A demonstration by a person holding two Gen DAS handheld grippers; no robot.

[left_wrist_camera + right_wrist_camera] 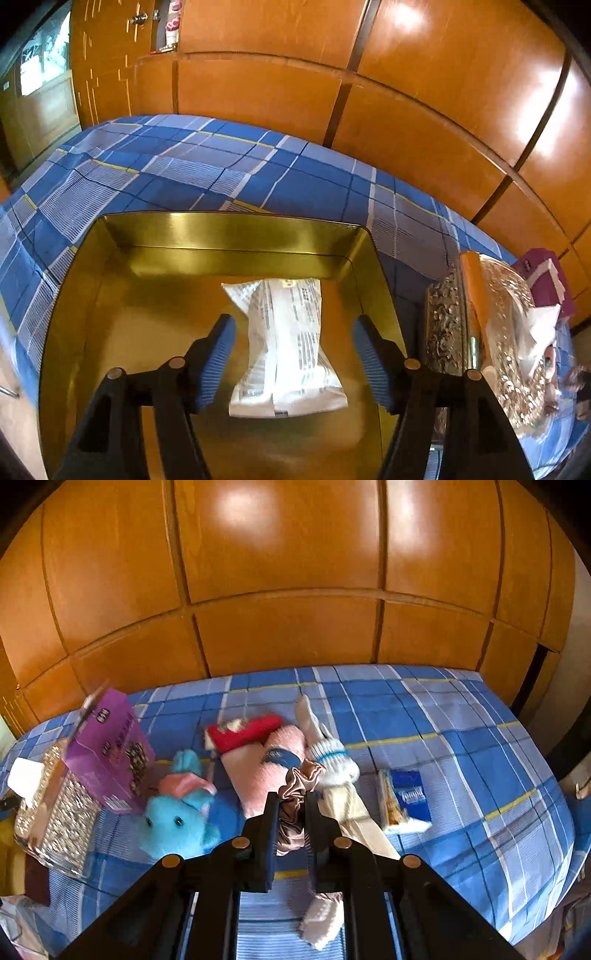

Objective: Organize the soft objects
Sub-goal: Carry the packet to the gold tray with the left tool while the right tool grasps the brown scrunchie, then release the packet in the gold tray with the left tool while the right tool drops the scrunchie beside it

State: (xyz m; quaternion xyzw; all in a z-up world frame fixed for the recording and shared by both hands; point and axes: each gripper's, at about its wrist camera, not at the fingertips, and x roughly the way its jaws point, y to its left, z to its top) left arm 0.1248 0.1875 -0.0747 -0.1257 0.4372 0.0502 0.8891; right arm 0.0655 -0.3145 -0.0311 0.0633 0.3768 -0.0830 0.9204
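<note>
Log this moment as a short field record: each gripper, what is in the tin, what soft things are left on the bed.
left gripper: open, over the gold tin
tin contents: one white packet
right gripper: shut on satin scrunchie
on bed: blue plush toy, pink towel, red cloth, white sock, tissue pack
beside them: purple box

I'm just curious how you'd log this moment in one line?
left gripper: open over white packet in gold tin | right gripper: shut on scrunchie | bed
</note>
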